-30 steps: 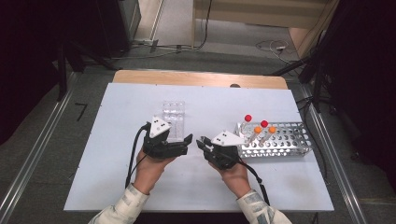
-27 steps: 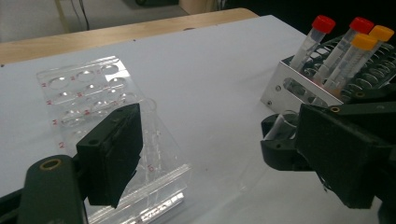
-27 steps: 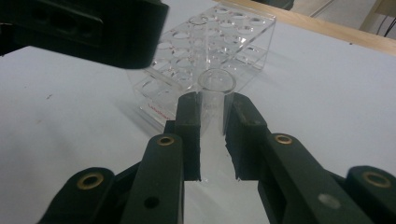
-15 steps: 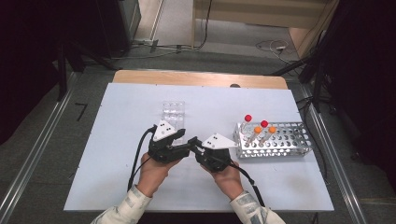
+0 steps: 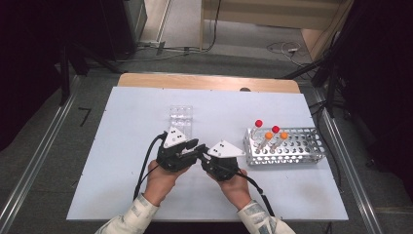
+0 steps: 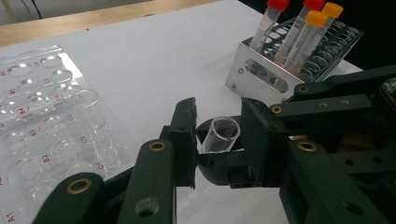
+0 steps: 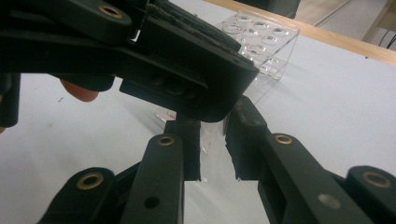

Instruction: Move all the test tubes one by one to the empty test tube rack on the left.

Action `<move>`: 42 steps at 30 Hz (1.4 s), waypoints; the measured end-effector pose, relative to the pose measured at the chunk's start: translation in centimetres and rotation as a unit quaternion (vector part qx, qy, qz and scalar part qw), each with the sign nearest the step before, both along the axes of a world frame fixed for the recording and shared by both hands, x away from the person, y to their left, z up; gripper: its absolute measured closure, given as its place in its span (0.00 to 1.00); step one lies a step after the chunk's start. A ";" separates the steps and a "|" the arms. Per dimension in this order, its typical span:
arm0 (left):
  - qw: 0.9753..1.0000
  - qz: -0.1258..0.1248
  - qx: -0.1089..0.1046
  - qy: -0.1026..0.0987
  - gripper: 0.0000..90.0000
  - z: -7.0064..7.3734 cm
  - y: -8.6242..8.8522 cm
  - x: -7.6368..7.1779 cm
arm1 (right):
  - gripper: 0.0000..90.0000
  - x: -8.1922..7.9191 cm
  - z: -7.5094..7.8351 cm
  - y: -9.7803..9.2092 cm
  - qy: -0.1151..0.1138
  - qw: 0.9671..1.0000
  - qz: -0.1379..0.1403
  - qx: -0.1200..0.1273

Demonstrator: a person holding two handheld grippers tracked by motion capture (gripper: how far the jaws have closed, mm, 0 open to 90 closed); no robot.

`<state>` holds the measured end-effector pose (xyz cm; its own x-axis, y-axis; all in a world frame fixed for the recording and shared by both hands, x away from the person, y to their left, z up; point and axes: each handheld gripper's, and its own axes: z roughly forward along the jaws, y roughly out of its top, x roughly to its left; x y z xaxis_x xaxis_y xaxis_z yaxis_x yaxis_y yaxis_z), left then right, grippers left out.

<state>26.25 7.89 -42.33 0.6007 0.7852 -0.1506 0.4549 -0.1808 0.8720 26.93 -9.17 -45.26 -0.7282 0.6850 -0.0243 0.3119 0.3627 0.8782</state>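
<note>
A clear, uncapped tube (image 6: 223, 135) sits where my two grippers meet, over the middle of the white table (image 5: 122, 146). My right gripper (image 7: 213, 140) has its jaws close together on the tube's faint body. My left gripper (image 6: 219, 140) brackets the tube's open end from both sides, with a slim gap on one side. In the high view the left gripper (image 5: 197, 146) and right gripper (image 5: 202, 157) touch tip to tip. In the right gripper view, the left gripper's black jaw hangs just above the right jaws.
A metal rack (image 5: 292, 156) at the right holds several capped tubes (image 5: 265, 134), red and orange. A clear acrylic well rack (image 5: 180, 117) stands just beyond the left gripper. Both hands rest on the table near its front edge.
The two grippers were a little apart a second ago and have come together at the table's middle, sliding slightly toward the front edge.
</note>
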 end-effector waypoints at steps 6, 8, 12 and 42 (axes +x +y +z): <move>1.000 -0.001 0.005 -0.003 0.83 -0.1 -0.2 -0.1 | 0.81 0.0 0.0 0.0 0.000 1.000 -0.001 -0.002; 1.000 0.000 0.005 -0.004 0.83 0.0 -0.2 -0.1 | 0.81 0.0 0.0 0.0 0.001 1.000 -0.001 -0.003; 1.000 0.004 0.004 -0.008 0.85 0.0 -0.1 -0.1 | 0.79 -0.1 -0.1 0.0 0.000 1.000 -0.002 -0.003; 0.997 0.045 -0.029 -0.063 0.86 3.8 2.7 1.2 | 0.49 0.1 0.2 -4.0 0.035 0.999 0.006 0.005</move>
